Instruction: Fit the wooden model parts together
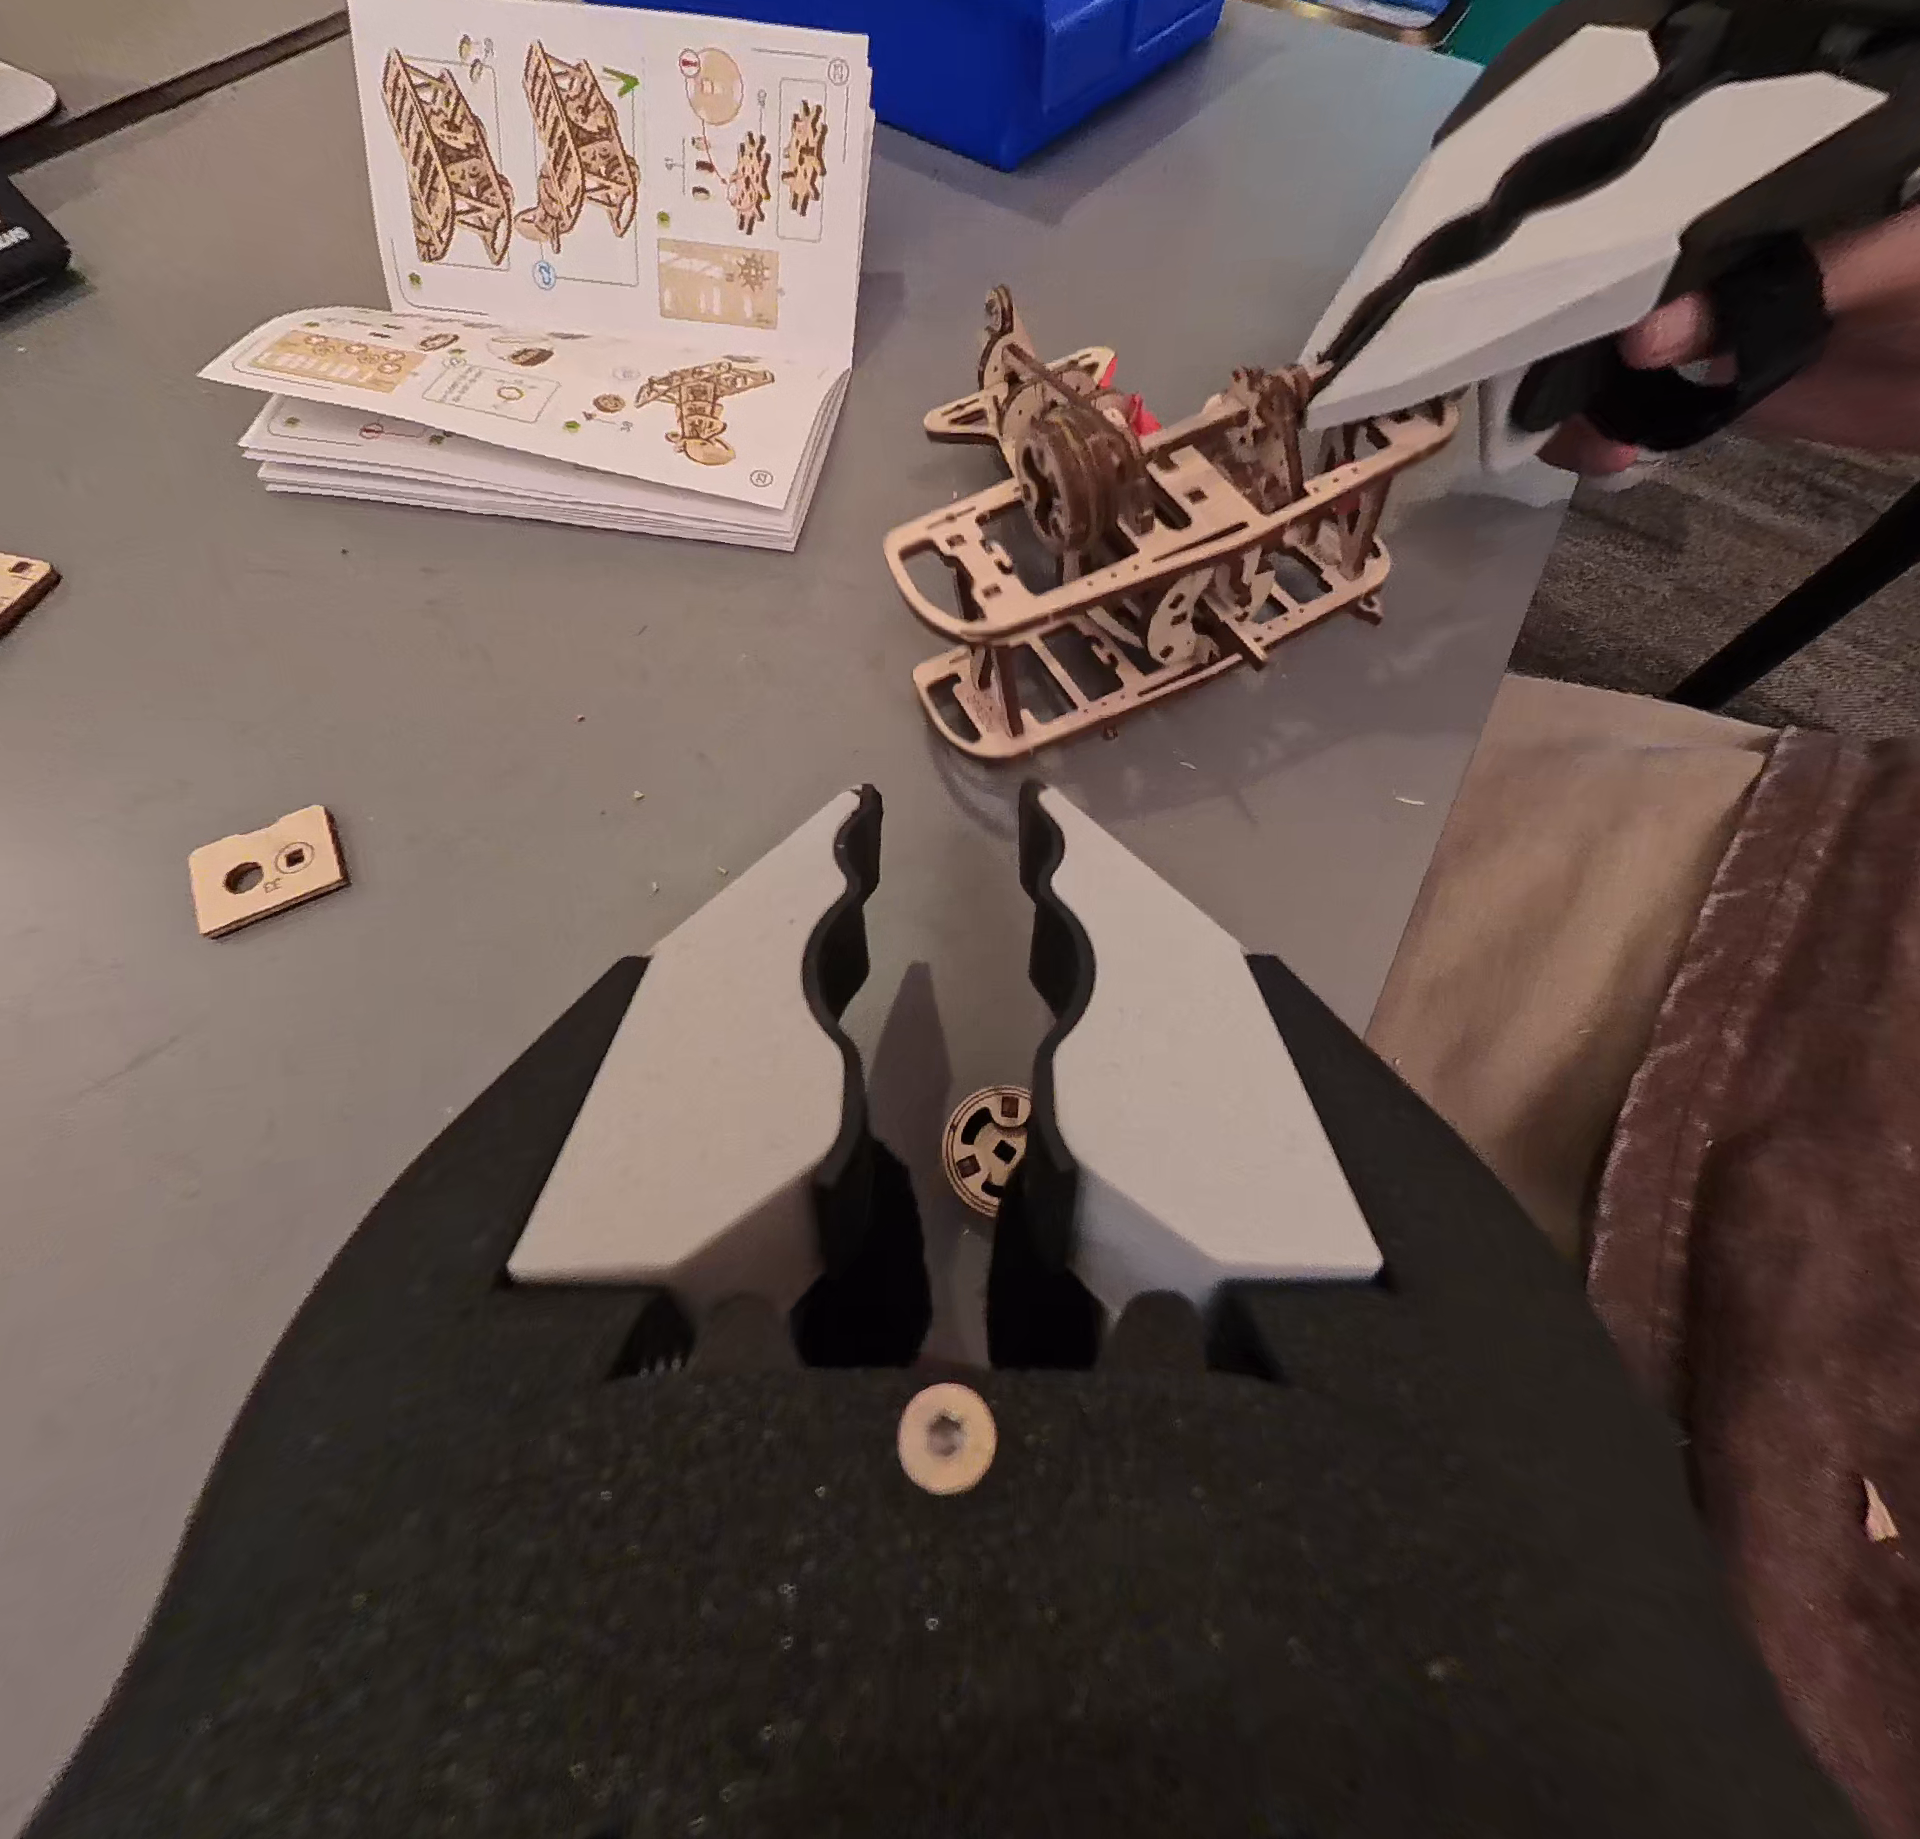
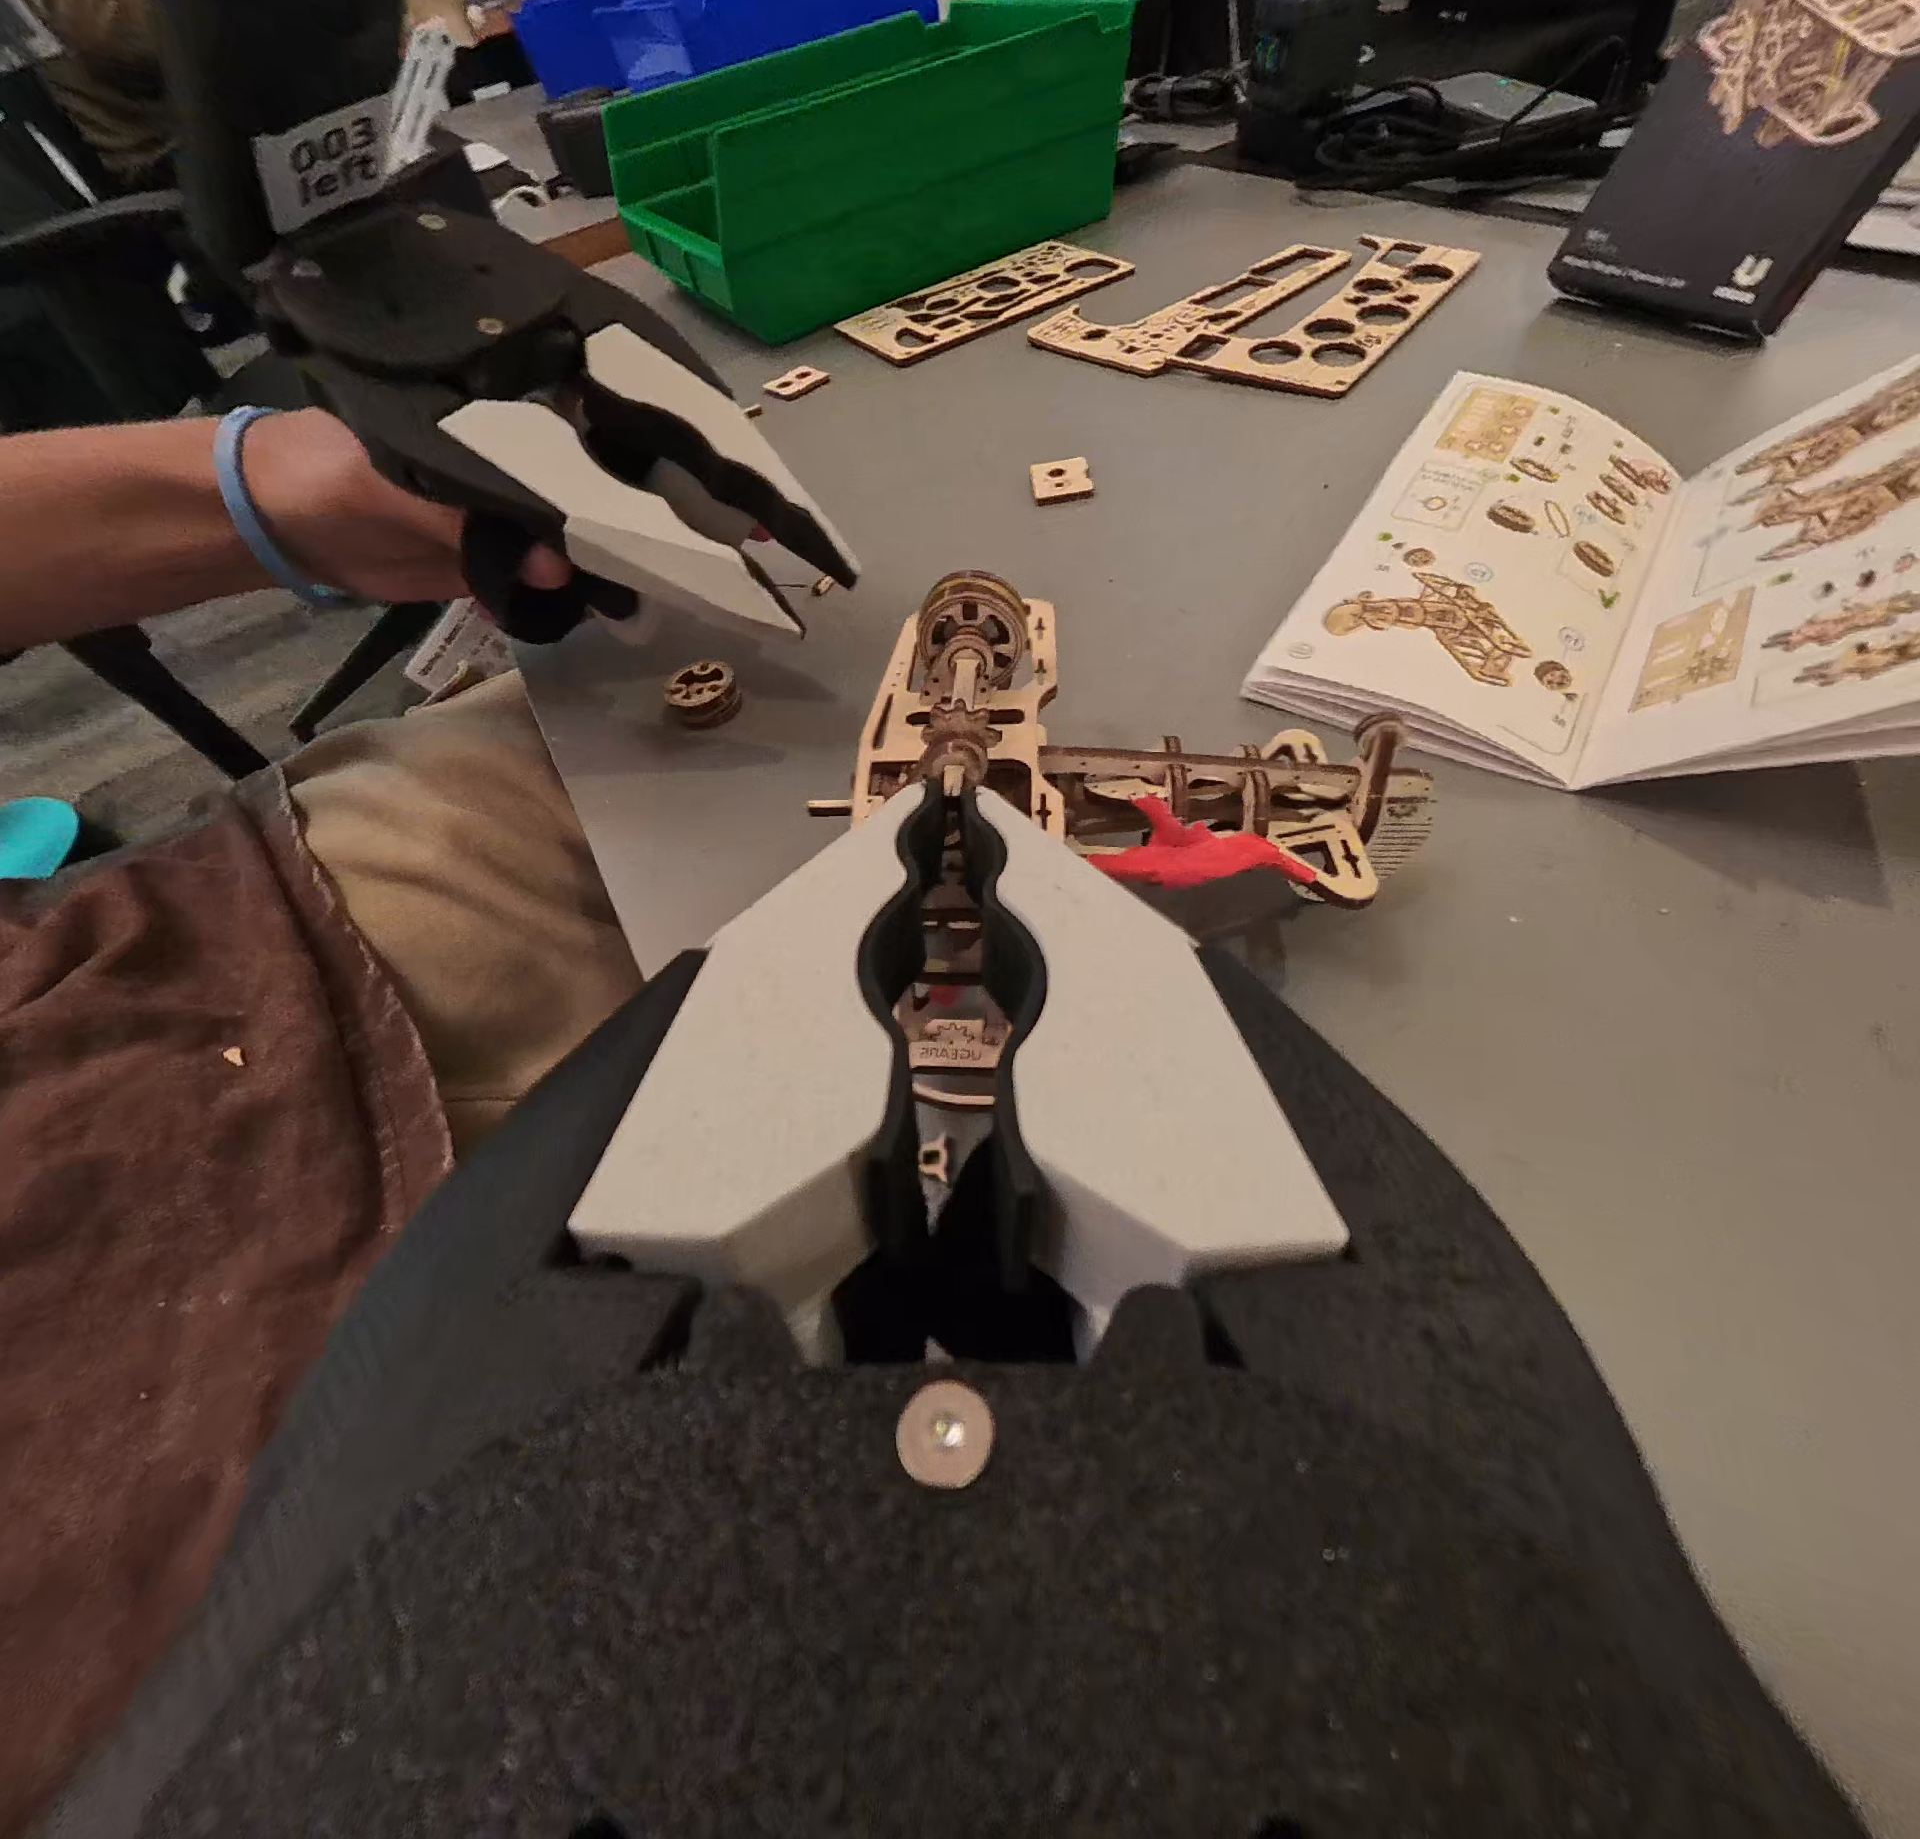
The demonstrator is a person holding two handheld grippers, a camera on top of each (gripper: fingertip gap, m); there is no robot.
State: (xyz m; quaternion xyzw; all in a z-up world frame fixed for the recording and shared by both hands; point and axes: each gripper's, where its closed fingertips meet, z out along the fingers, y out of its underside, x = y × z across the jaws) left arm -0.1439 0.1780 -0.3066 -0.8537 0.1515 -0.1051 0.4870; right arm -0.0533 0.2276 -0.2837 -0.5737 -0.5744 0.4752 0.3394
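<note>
The wooden biplane (image 1: 1153, 532) is largely built: both wings, the fuselage and tail stand together near the worktop (image 1: 520, 646) edge closest to me. Loose pieces remain, I judge: a small wooden wheel (image 2: 703, 692) lies by that same edge, a square offcut (image 1: 268, 869) sits farther in, and punched-out sheets (image 2: 1164, 319) lie toward the far side by the green bin (image 2: 873, 168). My right gripper (image 2: 951, 802) has its jaws pressed together on a thin shaft at the model's nose end, steadying it. My left gripper (image 1: 948, 813) hangs above the worktop with its jaws apart and nothing between them; the wheel lies below it, the plane well ahead. The open instruction booklet (image 1: 582, 262) rests beyond.
</note>
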